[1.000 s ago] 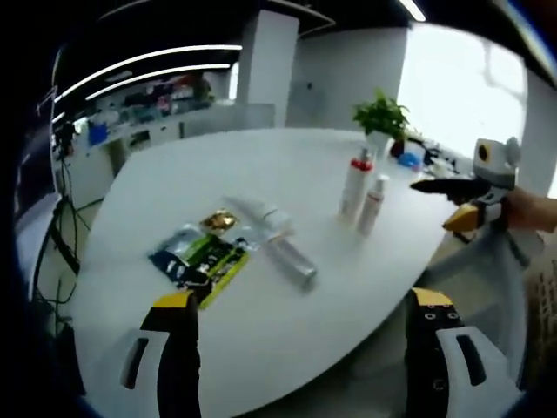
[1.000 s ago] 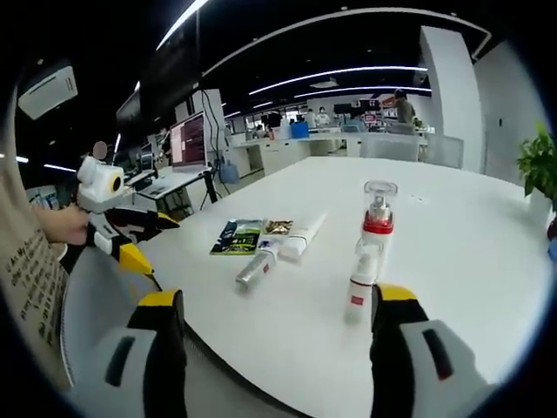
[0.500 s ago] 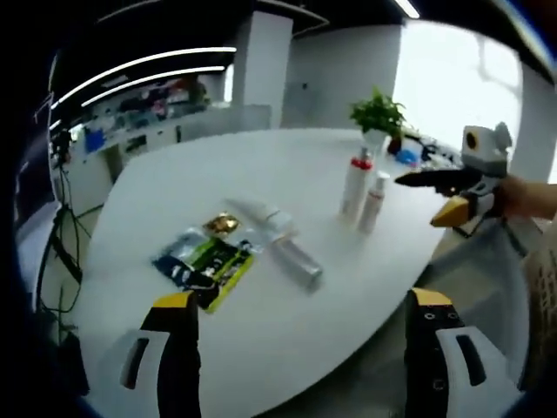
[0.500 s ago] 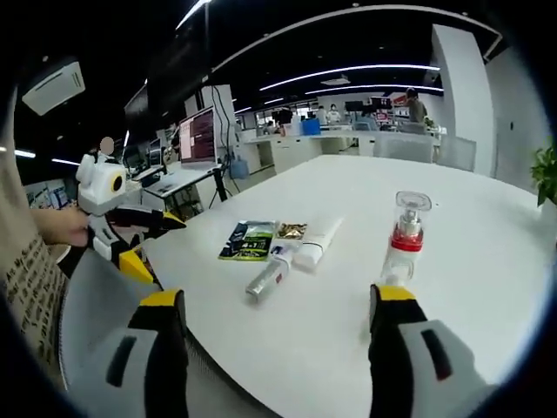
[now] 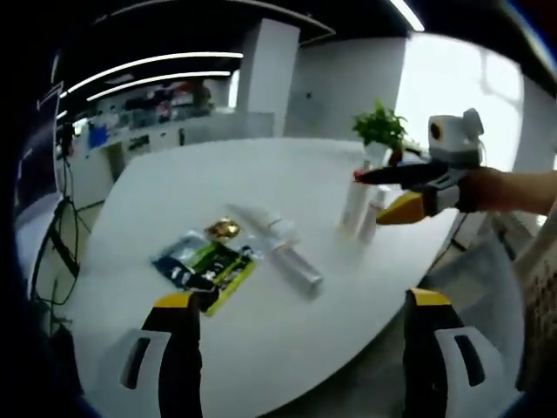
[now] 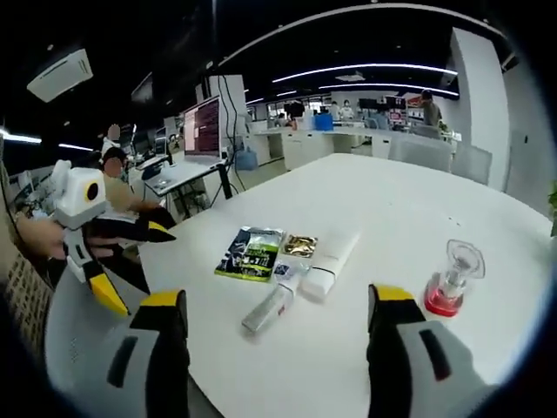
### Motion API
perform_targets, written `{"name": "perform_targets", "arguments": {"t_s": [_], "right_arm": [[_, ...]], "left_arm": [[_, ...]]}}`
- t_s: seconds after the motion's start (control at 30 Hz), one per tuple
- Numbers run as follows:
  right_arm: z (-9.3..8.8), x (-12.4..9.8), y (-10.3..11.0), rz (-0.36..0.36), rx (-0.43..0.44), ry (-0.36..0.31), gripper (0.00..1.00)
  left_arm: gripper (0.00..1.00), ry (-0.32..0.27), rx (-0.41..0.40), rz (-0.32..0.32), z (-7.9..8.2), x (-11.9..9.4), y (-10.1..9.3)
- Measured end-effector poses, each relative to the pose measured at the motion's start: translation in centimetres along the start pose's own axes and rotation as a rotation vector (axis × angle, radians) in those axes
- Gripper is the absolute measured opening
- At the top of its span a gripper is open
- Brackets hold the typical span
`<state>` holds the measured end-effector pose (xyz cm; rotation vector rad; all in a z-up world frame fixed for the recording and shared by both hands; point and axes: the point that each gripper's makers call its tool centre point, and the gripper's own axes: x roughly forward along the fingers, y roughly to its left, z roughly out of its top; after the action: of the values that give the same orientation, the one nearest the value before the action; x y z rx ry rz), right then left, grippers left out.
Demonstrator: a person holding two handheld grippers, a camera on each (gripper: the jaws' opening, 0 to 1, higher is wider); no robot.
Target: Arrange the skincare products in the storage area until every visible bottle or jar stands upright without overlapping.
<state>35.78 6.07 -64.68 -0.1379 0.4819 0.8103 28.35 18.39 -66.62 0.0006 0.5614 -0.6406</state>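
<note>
Two upright bottles stand together on the white round table: a tall white one with a red collar and a shorter white one. My right gripper reaches in from the right, open, just in front of their tops. The tall bottle's clear cap and red collar sit beside my right jaw. A silver tube and a white tube lie flat mid-table. My left gripper hangs open off the near edge.
A green-black sachet and a gold sachet lie next to the tubes. A potted plant stands at the table's far side. Desks and monitors lie beyond the table.
My right gripper has moved in over the table up to the two upright bottles, and its view has swung so the capped bottle sits low right. The left gripper and lying items stay put.
</note>
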Motion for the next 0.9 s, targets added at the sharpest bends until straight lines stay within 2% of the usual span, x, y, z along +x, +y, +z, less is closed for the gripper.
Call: {"name": "perform_targets", "arguments": {"t_s": [0.33, 0.47, 0.9], "right_arm": [[1.4, 3.4, -2.8, -0.026, 0.002, 0.049, 0.84], [1.8, 4.4, -3.3, -0.034, 0.016, 0.06, 0.84], [1.5, 8.0, -5.3, -0.083, 0.055, 0.136, 0.83]], "left_arm": [[0.95, 0.008, -0.008, -0.032, -0.2, 0.1, -0.4], [0.94, 0.007, -0.023, -0.036, -0.2, 0.3, -0.2], [0.93, 0.031, -0.044, -0.058, -0.8, 0.9, -0.3]]}}
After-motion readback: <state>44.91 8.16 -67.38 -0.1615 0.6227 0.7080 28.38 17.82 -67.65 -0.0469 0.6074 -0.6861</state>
